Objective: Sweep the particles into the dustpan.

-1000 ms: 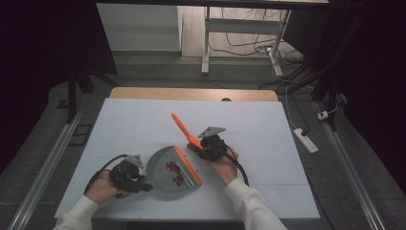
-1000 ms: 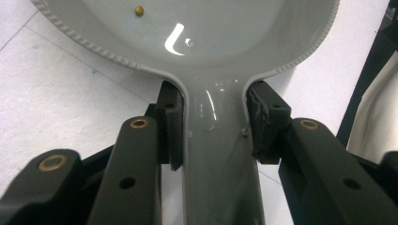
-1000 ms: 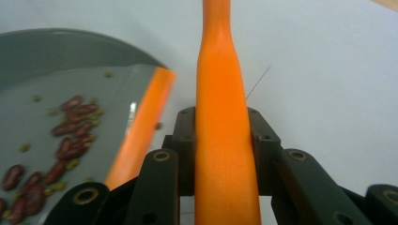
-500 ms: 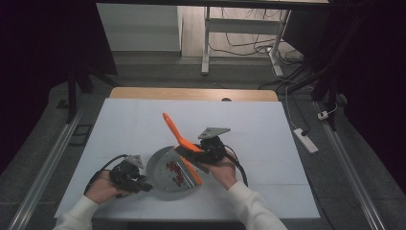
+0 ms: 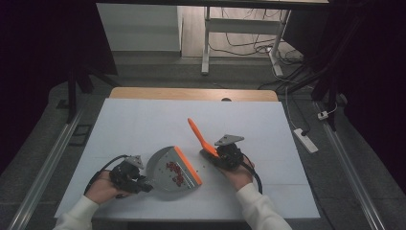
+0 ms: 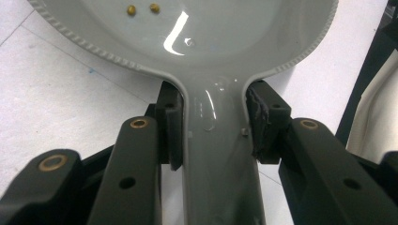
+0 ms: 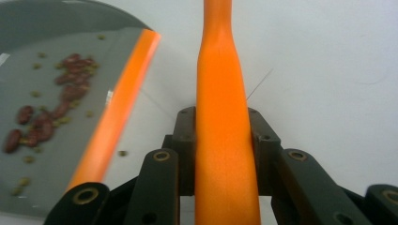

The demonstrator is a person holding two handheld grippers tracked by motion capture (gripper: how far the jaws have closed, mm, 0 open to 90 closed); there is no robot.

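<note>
A grey dustpan with an orange front lip lies on the white table, with red beans and small bits inside it. My left gripper is shut on the dustpan's handle, and its pads press on both sides. Just right of the lip, my right gripper is shut on an orange brush handle that slants up and to the far left. In the right gripper view the handle runs between the jaws, and the beans lie left of the lip.
A few small bits lie on the white table cover between the lip and the right gripper. The wooden far edge bounds the table. A power strip lies on the floor at the right.
My right gripper has carried the orange brush to the right, away from the dustpan's lip. The left gripper and the dustpan have stayed put.
</note>
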